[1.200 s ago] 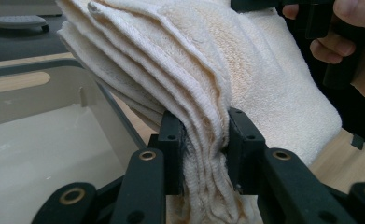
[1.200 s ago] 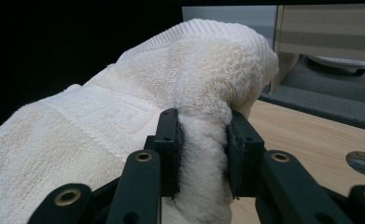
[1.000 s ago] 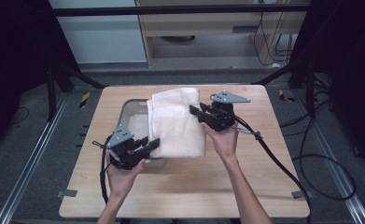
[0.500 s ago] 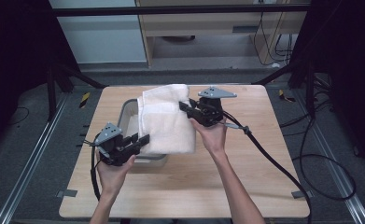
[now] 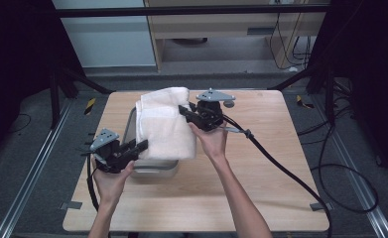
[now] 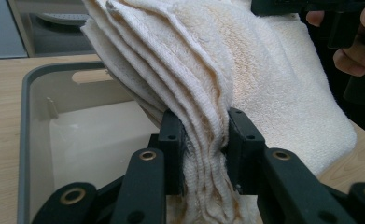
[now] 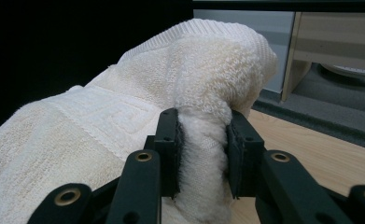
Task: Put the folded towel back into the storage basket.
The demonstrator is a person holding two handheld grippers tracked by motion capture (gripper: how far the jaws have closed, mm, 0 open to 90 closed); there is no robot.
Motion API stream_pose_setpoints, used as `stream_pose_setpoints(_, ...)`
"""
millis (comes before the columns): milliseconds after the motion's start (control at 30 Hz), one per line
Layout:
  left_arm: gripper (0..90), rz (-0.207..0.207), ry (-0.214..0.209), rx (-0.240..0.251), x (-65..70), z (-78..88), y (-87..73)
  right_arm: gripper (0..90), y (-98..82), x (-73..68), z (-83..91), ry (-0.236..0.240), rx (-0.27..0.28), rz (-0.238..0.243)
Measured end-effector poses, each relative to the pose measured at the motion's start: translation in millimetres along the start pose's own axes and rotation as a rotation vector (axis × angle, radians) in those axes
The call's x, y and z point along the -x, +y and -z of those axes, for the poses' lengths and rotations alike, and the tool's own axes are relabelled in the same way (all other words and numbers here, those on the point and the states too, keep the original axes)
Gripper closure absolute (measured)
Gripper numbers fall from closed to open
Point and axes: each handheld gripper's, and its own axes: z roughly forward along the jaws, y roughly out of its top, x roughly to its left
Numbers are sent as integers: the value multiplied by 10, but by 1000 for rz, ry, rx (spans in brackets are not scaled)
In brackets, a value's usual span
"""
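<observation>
A folded cream towel (image 5: pixel 164 126) drapes over a grey bin (image 5: pixel 152 166) on the table (image 5: pixel 261 198). The left gripper (image 6: pixel 203 140) and right gripper (image 7: pixel 202 140) jaws each clamp a towel edge.

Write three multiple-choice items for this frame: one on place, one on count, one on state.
1. Where is the folded towel?
A. over the grey bin
B. on the floor
C. on the shelf

2. How many grippers grip the towel?
A. none
B. one
C. two

3. What state are the left gripper's jaws in?
A. wide open
B. clamped on towel layers
C. shut on nothing

Key: 1 A, the high view shows it above the bin; 2 C, the right gripper pinches it too; 3 B, folds sit squeezed between the jaws.
</observation>
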Motion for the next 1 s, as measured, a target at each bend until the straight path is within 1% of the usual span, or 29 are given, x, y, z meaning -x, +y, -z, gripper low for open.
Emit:
stream_pose_setpoints(267,697,15,24,7,-110,30,-7,695,31,-68,-132,4,-1,7)
stream_pose_setpoints(300,697,15,24,7,-110,30,-7,694,30,-73,-148,6,0,1)
stream_pose_setpoints(333,698,18,28,4,-139,31,-12,695,31,-81,-166,3,-4,3)
stream_pose_setpoints(433,697,23,34,4,-168,33,-18,695,31,-96,-203,2,-8,5)
stream_pose_setpoints(533,698,32,50,7,-229,56,-22,695,32,-134,-273,3,-14,7)
stream_pose_setpoints(600,698,39,52,9,-260,67,-24,694,28,-148,-303,8,-12,6)
stream_pose_setpoints(733,699,41,63,10,-304,82,-32,694,32,-179,-368,9,-19,9)
stream_pose_setpoints(833,699,41,71,8,-322,87,-38,695,31,-200,-418,11,-22,12)
stream_pose_setpoints(1000,699,57,82,0,-401,96,-52,695,28,-232,-500,14,-29,11)
